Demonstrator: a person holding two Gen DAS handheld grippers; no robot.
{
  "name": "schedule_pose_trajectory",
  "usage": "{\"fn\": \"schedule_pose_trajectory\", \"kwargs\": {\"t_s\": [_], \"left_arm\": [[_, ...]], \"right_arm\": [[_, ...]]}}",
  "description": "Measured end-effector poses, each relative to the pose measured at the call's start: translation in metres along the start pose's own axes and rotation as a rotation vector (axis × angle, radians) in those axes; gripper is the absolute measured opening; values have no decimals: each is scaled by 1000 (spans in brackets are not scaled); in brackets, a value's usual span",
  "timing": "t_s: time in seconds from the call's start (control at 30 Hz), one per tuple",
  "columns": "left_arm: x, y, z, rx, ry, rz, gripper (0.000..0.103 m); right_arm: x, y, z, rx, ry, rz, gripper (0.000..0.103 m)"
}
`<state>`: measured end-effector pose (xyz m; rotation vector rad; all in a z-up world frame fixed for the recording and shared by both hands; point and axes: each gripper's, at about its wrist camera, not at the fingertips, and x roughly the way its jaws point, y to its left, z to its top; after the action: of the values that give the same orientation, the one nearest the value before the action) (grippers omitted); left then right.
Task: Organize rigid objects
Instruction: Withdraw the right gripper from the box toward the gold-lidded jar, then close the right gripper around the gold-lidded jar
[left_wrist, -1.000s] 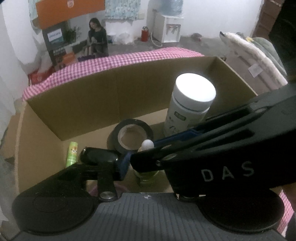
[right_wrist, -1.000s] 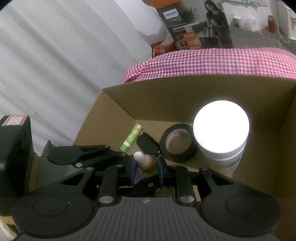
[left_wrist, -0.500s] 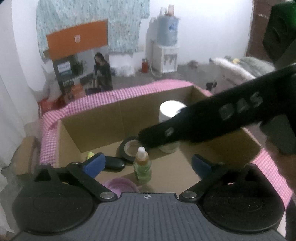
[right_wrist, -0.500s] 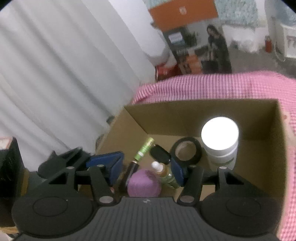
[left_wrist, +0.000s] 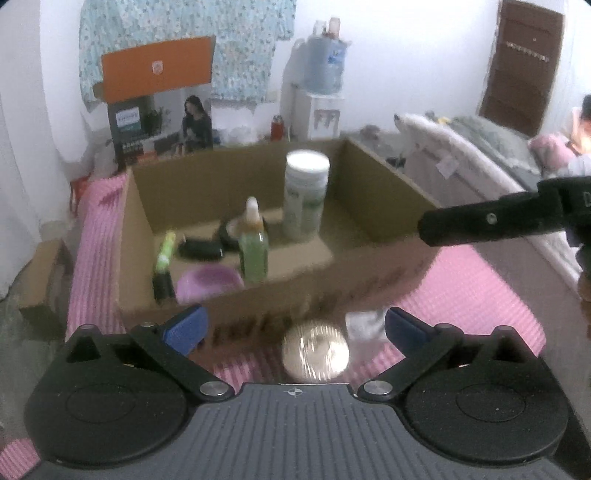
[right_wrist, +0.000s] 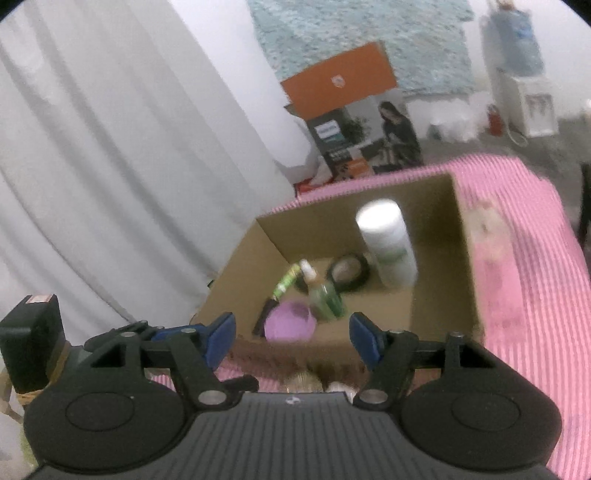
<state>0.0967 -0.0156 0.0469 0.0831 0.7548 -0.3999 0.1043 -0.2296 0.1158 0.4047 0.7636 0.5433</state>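
Note:
A cardboard box (left_wrist: 373, 199) stands on a pink checked cloth (left_wrist: 476, 291). In it are a white-capped jar (left_wrist: 306, 195), a green dropper bottle (left_wrist: 253, 247), a black tape roll (left_wrist: 227, 234), a green tube (left_wrist: 164, 251), a black fob (left_wrist: 199, 249) and a purple lid (left_wrist: 208, 282). The box (right_wrist: 436, 229) and bottle (right_wrist: 325, 295) also show in the right wrist view. My left gripper (left_wrist: 293, 326) is open and empty, in front of the box above a round golden object (left_wrist: 316, 350). My right gripper (right_wrist: 290, 334) is open and empty, short of the box.
A white crumpled item (left_wrist: 364, 321) lies beside the golden object. The right gripper's arm (left_wrist: 498, 221) crosses the left wrist view at right. A white curtain (right_wrist: 129, 166) hangs on the left. A water dispenser (left_wrist: 317, 99) and boxes stand at the far wall.
My right gripper let go of the dropper bottle, which now stands in the box. Both grippers have opened and drawn back out of the box toward its near side.

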Motion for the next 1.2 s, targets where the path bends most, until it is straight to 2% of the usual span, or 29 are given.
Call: {"fn": "schedule_pose_trajectory", "kwargs": {"t_s": [0.13, 0.33, 0.43, 0.63, 0.8, 0.97, 1.2], "left_arm": [[11, -7, -20, 25, 22, 24, 103], [26, -15, -40, 97, 21, 76, 101], [32, -15, -48, 131, 14, 87, 99], [47, -18, -52, 173, 9, 80, 89], [59, -20, -55, 193, 24, 55, 74], [65, -19, -53, 165, 28, 12, 57], [60, -23, -57, 146, 39, 20, 56]], "right_arm": [[-4, -13, -35, 81, 9, -27, 71], [14, -23, -77, 216, 54, 33, 69], [28, -26, -89, 270, 88, 41, 63], [55, -32, -101, 350, 132, 61, 55], [72, -39, -101, 413, 131, 65, 50], [83, -43, -101, 443, 126, 58, 49], [86, -44, -100, 448, 123, 60, 48]]}}
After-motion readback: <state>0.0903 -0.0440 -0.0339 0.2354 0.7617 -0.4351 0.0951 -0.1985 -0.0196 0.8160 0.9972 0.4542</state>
